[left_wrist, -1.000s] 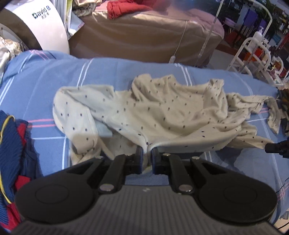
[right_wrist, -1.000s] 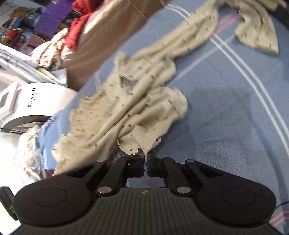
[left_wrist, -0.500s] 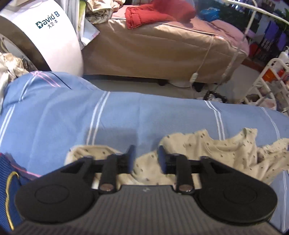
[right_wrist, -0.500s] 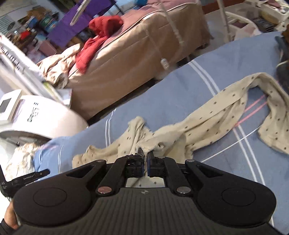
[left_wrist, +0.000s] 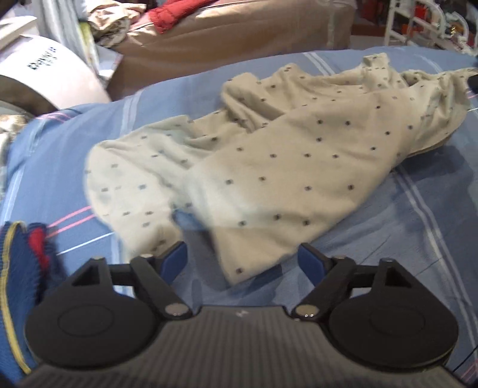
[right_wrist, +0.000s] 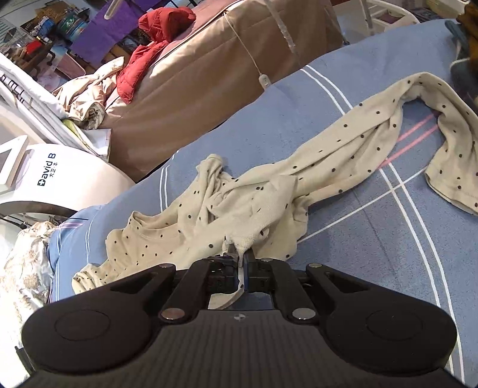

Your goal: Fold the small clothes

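Note:
A cream dotted garment [left_wrist: 269, 167] lies crumpled on the blue striped sheet [left_wrist: 418, 232]. In the left wrist view my left gripper [left_wrist: 243, 258] is wide open, its blue pads on either side of the garment's near corner, holding nothing. In the right wrist view the same garment [right_wrist: 269, 197] stretches away to the right, one sleeve [right_wrist: 448, 143] curling at the far right. My right gripper [right_wrist: 240, 262] is shut on a fold of the garment's near edge.
A blue, red and yellow garment [left_wrist: 21, 283] lies at the left beside my left gripper. Beyond the sheet stand a brown bed [right_wrist: 209, 74] with a red jacket [right_wrist: 149, 44], a white machine [right_wrist: 44, 179] and a white rack [left_wrist: 424, 21].
My left gripper let go of the garment and opened wide. The garment dropped flat onto the sheet. My right gripper stayed shut on its edge.

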`<state>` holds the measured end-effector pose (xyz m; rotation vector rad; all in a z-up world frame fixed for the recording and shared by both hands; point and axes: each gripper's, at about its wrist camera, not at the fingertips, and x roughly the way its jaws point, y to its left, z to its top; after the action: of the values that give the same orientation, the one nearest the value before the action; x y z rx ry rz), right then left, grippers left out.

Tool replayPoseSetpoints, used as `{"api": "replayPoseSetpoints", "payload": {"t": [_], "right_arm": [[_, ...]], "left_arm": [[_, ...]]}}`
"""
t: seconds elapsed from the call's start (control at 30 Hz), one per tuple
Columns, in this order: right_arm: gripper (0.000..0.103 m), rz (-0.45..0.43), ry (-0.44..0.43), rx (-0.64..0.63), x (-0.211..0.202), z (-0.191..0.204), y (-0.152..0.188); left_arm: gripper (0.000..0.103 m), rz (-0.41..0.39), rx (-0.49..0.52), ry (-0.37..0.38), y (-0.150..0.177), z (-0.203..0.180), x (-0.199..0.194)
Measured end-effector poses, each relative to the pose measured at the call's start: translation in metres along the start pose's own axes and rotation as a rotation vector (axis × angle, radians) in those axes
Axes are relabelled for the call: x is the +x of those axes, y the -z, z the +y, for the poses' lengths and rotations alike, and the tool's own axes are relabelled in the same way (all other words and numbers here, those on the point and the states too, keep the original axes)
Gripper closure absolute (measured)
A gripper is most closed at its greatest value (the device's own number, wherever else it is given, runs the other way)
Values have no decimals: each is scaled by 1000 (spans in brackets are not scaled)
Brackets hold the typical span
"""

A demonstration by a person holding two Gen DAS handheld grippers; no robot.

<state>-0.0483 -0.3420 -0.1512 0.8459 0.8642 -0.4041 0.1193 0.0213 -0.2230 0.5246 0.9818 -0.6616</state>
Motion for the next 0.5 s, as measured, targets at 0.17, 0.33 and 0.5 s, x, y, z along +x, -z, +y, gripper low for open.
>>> {"api": "replayPoseSetpoints", "payload": {"t": [0.17, 0.33, 0.5], "right_arm": [[97, 3, 10, 26, 2, -2, 2], [97, 4, -7, 44, -10, -3, 9], [98, 51, -59, -30, -58, 6, 20]], "left_arm": [[73, 90, -81, 38, -5, -2, 22], [98, 73, -315, 156, -11, 30, -10], [98, -4, -352, 222, -21, 58, -90]]}}
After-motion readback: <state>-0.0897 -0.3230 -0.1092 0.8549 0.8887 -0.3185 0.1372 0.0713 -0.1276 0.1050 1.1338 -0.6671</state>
